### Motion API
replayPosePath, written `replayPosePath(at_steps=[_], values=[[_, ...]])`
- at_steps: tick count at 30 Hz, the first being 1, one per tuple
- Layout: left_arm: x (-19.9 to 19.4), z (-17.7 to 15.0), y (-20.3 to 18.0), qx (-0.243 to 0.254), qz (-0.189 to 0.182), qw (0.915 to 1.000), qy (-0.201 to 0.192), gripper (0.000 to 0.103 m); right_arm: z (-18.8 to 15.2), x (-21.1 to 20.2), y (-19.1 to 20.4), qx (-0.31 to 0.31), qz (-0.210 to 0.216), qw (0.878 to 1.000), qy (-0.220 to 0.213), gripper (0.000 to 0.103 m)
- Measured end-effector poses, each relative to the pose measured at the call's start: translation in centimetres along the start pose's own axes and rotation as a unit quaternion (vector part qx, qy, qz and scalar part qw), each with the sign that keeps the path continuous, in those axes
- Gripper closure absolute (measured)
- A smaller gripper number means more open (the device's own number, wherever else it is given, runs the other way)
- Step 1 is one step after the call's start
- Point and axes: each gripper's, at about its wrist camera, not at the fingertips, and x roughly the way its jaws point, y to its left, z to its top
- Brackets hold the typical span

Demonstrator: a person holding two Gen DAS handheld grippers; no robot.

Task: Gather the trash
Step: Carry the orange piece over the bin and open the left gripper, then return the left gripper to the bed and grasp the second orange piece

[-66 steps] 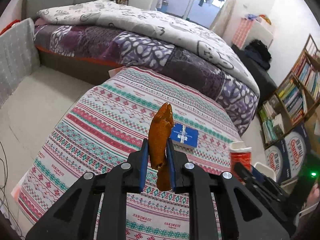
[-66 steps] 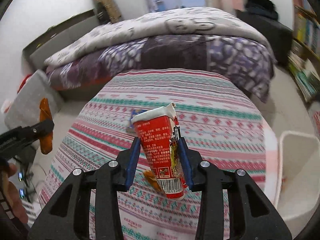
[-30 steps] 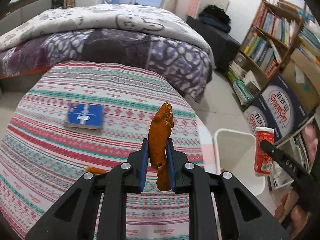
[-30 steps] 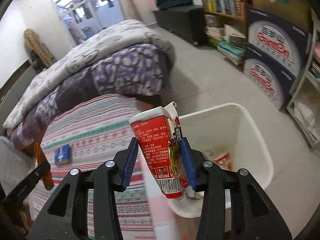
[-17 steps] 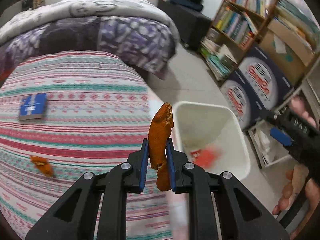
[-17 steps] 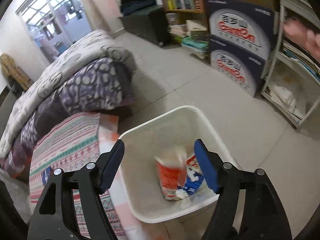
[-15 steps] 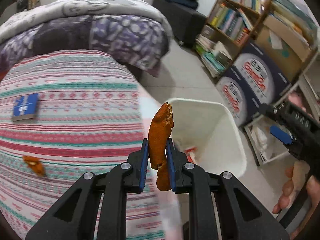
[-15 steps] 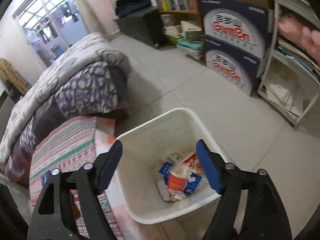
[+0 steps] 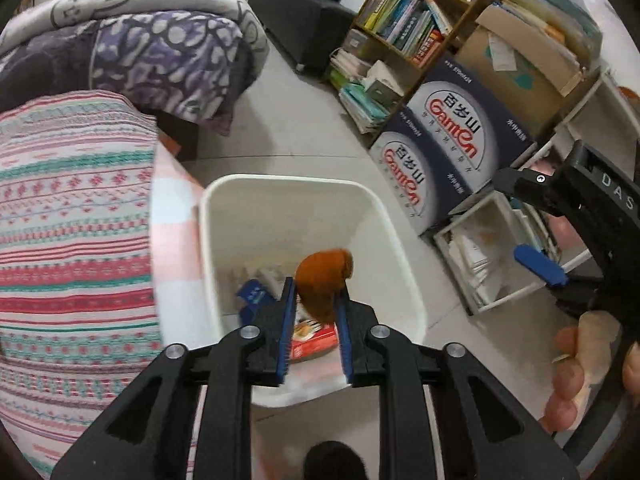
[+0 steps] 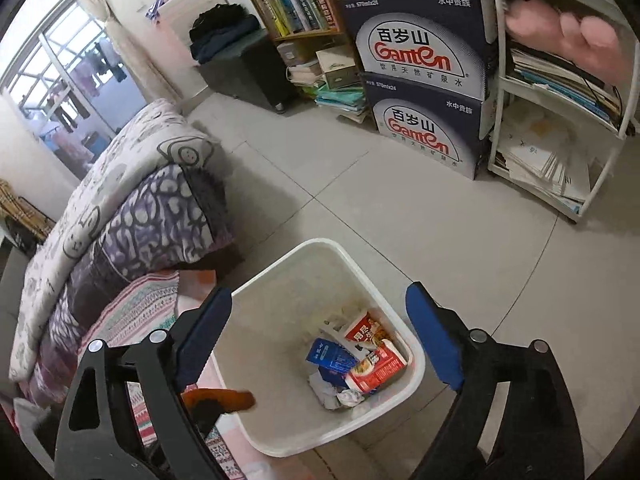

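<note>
Peel (image 9: 323, 280), orange and curled, sits between the fingers of my left tool (image 9: 314, 298), whose jaws are opening above the white bin (image 9: 288, 200). I can't tell whether the pads press it. My right tool (image 10: 320, 332) is empty, jaws spreading wide over that bin, where a red cup (image 10: 376, 366) and blue carton (image 10: 330, 354) lie beside the striped bed (image 9: 72, 216).

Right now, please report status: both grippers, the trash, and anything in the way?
Left gripper opening, orange peel between its jaws, above the white bin. Right gripper empty, jaws opening wide. Red cup lies in the bin. Nothing in the way.
</note>
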Motion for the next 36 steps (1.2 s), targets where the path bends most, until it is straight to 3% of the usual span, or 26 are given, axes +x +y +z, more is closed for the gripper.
replayPosePath(at_steps=[1, 2, 6, 9, 12, 14, 16, 24, 26, 31, 33, 34, 36], values=[[0.1, 0.0, 0.0, -0.004, -0.003, 1.0000, -0.001, 0.055, 0.0, 0.0, 0.0, -0.001, 0.000, 1.000, 0.000, 0.017], [0.1, -0.1, 0.0, -0.008, -0.004, 1.0000, -0.004, 0.051, -0.1, 0.0, 0.0, -0.002, 0.000, 1.000, 0.001, 0.016], [-0.4, -0.2, 0.5, -0.004, 0.010, 0.9999, -0.004, 0.045, -0.2, 0.1, 0.1, 0.000, 0.004, 1.000, 0.008, 0.014], [-1.4, -0.3, 1.6, -0.005, 0.064, 0.9978, -0.013, 0.038, -0.6, 0.3, 0.7, -0.002, 0.008, 1.000, 0.016, 0.013], [-2.3, -0.5, 3.6, -0.019, 0.136, 0.9904, -0.017, 0.037, -1.3, 0.7, 2.0, -0.019, 0.013, 0.999, 0.027, 0.012], [-2.9, -0.8, 5.6, -0.035, 0.197, 0.9796, -0.022, 0.036, -1.9, 0.9, 3.0, -0.033, 0.012, 0.999, 0.031, 0.012], [-3.5, -1.2, 7.7, -0.055, 0.246, 0.9673, -0.026, 0.028, -2.5, 1.2, 3.8, -0.045, 0.012, 0.998, 0.038, 0.011], [-5.9, -2.7, 17.5, -0.187, 0.354, 0.9161, -0.015, 0.028, -4.4, 2.3, 6.5, -0.077, 0.009, 0.995, 0.057, 0.009], [-6.3, -2.9, 19.2, -0.202, 0.368, 0.9075, -0.012, 0.028, -4.9, 2.6, 7.2, -0.084, 0.008, 0.995, 0.063, 0.009], [-6.5, -3.5, 22.2, -0.228, 0.371, 0.9000, 0.000, 0.028, -5.9, 3.2, 8.7, -0.097, 0.008, 0.993, 0.073, 0.009], [-6.5, -3.7, 23.2, -0.228, 0.371, 0.9002, 0.007, 0.028, -6.4, 3.4, 9.5, -0.106, 0.009, 0.992, 0.075, 0.009], [-6.4, -3.9, 23.8, -0.229, 0.367, 0.9013, 0.010, 0.034, -6.6, 3.5, 9.8, -0.110, 0.009, 0.991, 0.076, 0.009], [-6.6, -4.2, 24.7, -0.234, 0.342, 0.9101, 0.008, 0.043, -7.3, 3.7, 10.6, -0.120, 0.011, 0.990, 0.078, 0.009]])
